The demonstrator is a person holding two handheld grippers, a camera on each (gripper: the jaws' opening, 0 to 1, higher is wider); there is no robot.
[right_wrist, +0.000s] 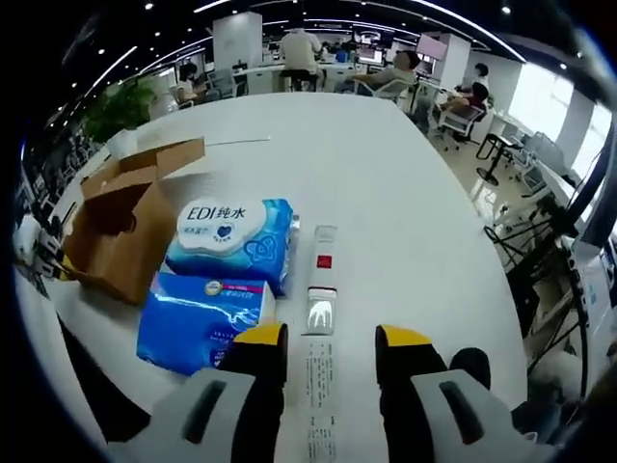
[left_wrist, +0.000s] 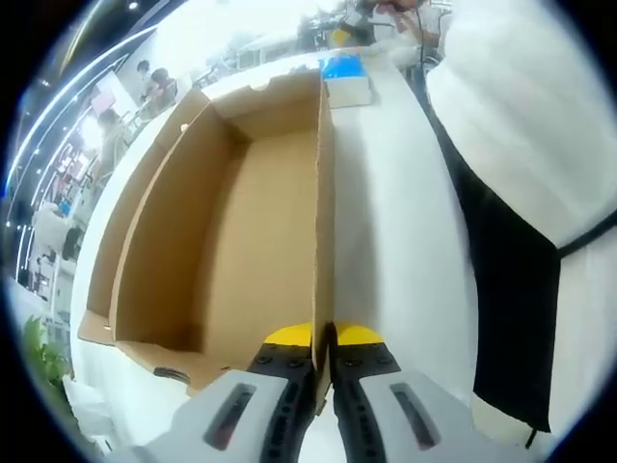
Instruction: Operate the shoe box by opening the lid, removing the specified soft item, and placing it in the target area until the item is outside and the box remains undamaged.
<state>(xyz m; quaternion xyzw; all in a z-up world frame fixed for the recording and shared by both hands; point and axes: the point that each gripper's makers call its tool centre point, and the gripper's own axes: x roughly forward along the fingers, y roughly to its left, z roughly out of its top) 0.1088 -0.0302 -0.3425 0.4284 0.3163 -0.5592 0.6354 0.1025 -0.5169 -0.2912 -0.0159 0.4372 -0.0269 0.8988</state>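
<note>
The brown cardboard shoe box (left_wrist: 231, 241) lies open, with nothing visible inside. My left gripper (left_wrist: 323, 338) is shut on the top edge of its right side wall (left_wrist: 324, 193). In the right gripper view the box (right_wrist: 125, 231) sits at the left of the white table. Beside it lie a blue wet-wipes pack (right_wrist: 231, 236) with a round white label and a blue tissue pack (right_wrist: 202, 318). Both packs (left_wrist: 344, 72) show past the box's far end. My right gripper (right_wrist: 333, 340) is open just right of the tissue pack and holds nothing.
A slim white device (right_wrist: 323, 289) with a small red mark lies on the table just ahead of my right jaws. A person in white with a dark apron (left_wrist: 511, 241) stands close to the table's right edge. The white table (right_wrist: 405, 193) stretches far ahead; people sit at desks behind.
</note>
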